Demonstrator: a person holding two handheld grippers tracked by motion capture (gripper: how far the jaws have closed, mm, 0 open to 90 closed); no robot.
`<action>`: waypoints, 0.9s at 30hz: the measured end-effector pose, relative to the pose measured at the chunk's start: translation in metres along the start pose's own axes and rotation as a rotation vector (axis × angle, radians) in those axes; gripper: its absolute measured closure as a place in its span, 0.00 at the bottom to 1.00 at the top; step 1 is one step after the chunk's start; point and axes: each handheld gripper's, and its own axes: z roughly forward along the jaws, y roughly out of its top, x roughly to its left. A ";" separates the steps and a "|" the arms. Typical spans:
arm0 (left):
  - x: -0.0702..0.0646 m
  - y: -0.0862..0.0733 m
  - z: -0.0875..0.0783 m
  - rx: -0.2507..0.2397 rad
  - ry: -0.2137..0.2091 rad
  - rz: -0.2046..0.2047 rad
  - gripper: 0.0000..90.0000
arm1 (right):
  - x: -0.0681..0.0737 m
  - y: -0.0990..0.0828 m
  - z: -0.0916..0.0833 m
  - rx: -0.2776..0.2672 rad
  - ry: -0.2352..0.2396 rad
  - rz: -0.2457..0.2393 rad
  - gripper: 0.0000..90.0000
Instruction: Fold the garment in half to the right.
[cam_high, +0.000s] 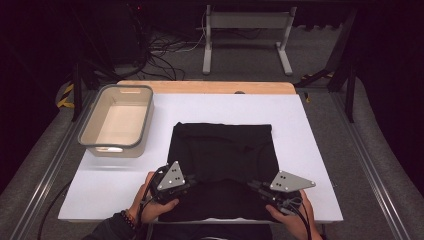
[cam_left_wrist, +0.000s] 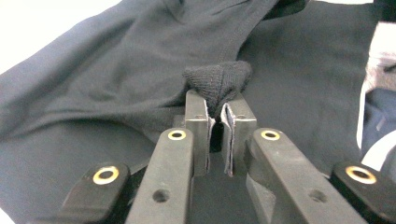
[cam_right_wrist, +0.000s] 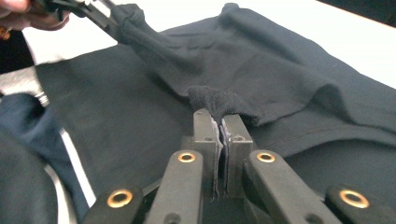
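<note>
Pinching black cloth (cam_high: 222, 150) at near edge w/ 2 grippers: left gripper (cam_left_wrist: 215, 112) clamping bunched hem, right gripper (cam_right_wrist: 222, 119) likewise. Lying on white table (cam_high: 300, 130); bin (cam_high: 117, 120) far left.

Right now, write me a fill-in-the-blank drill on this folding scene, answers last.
1. Both grippers are clamped on the ____ garment.
2. The left gripper pinches a bunched bit of ____.
3. The grey bin sits on the table's ____ side in the high view.
4. The right gripper has its jaws ____ on the cloth.
Missing words: black; fabric; left; shut.
</note>
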 end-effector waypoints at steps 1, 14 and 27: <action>-0.002 -0.003 0.000 0.007 -0.011 -0.004 0.93 | 0.002 -0.002 0.000 0.004 0.004 0.002 0.96; -0.009 -0.023 0.014 0.107 -0.053 0.007 0.93 | 0.011 -0.017 0.005 0.038 0.016 0.002 0.66; -0.008 -0.028 0.020 0.124 -0.057 0.023 0.93 | -0.048 0.004 -0.010 -0.105 -0.225 0.056 0.63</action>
